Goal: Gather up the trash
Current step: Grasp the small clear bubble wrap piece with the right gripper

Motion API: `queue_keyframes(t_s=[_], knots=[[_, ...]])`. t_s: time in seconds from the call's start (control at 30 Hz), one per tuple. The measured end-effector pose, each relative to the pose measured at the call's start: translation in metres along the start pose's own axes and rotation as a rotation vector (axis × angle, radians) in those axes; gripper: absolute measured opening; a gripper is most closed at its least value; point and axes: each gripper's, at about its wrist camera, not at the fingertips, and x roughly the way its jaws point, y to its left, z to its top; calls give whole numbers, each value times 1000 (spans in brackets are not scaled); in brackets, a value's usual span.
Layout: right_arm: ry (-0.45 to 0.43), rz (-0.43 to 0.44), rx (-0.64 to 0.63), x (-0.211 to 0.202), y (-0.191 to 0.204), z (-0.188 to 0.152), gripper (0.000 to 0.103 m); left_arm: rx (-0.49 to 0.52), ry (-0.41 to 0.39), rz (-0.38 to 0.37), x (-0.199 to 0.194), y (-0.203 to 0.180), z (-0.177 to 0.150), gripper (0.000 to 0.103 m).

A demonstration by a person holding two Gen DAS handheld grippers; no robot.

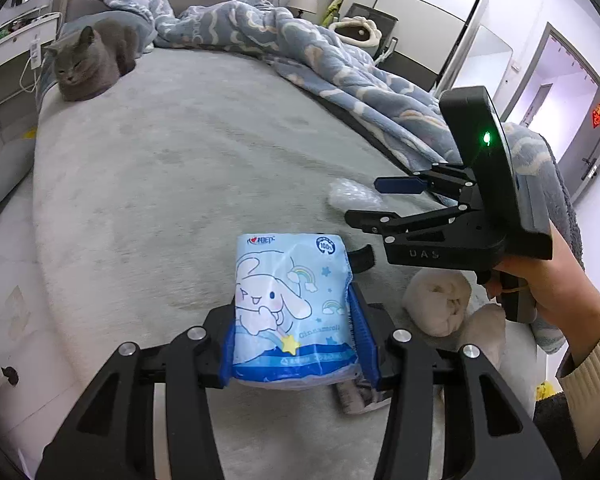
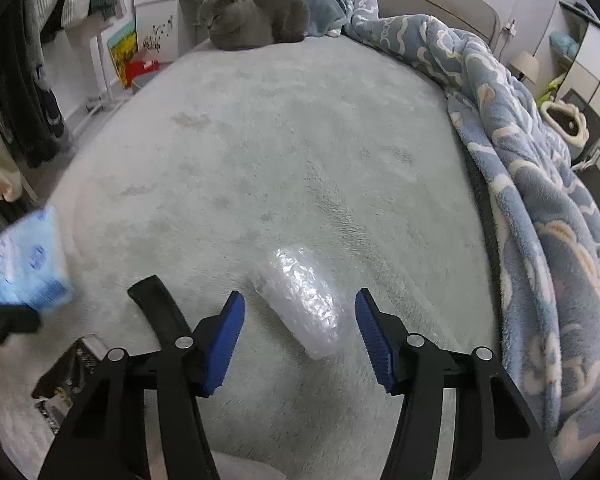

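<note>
My left gripper (image 1: 294, 320) is shut on a blue tissue packet (image 1: 292, 308) with a cartoon rabbit, held above the grey bed (image 1: 180, 160). The packet also shows blurred at the left edge of the right wrist view (image 2: 24, 264). My right gripper (image 2: 300, 316) is open, its blue pads on either side of a clear bubble-wrap piece (image 2: 300, 296) that lies on the bed. In the left wrist view the right gripper (image 1: 364, 200) hovers beside the bubble wrap (image 1: 350, 194). A dark wrapper (image 2: 66, 376) lies on the bed at lower left.
A grey cat (image 1: 90, 66) lies at the far end of the bed, also in the right wrist view (image 2: 252, 20). A rumpled blue blanket (image 2: 532, 184) covers the bed's right side. A cream plush toy (image 1: 440, 304) sits near the bed's edge. A white desk (image 2: 172, 8) stands behind.
</note>
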Motion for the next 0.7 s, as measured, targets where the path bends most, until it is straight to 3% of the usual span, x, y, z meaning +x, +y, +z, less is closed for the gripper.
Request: queue_keyframes(t_s=[0.2, 0.37, 0.7], knots=[[39, -80, -44, 12, 7, 0, 56, -25, -4, 18, -8, 17, -4, 50], [50, -123, -34, 17, 1, 0, 40, -47, 5, 32, -12, 29, -8, 50], [-25, -85, 63, -11, -9, 1, 38, -45, 3, 55, -21, 33, -15, 51]])
